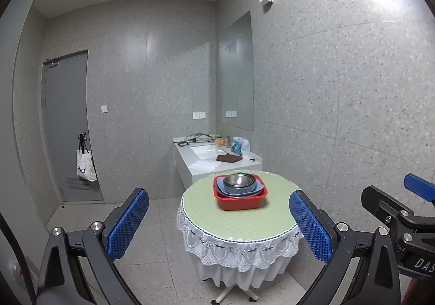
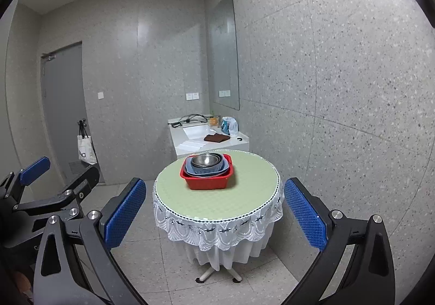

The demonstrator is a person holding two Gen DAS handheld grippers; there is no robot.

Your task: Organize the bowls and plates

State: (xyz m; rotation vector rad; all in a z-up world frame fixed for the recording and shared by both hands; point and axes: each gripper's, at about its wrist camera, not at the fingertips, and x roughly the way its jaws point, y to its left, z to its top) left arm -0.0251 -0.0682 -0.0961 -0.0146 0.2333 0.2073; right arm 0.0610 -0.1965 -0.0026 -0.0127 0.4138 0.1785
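while both grippers hang well back from the round table with the pale green top and white lace skirt point(image 1: 244, 223), your target sits dead ahead: a red square plastic basin point(image 1: 240, 197) near the table's middle, holding a nested stack. a blue squarish plate point(image 1: 244, 190) lies under a set of steel bowls point(image 1: 239, 181).

left gripper point(image 1: 218, 226): blue pads spread wide, nothing held. right gripper point(image 2: 214, 214): same, wide open and empty.

from the left wrist view the basin lies a little right of centre; from the right wrist view, a little left. so it sits between your hands, neither clearly nearer.

hard to read: how many bowls are nested, and whether more plates lie beneath the blue one. basin walls hide the lower stack.
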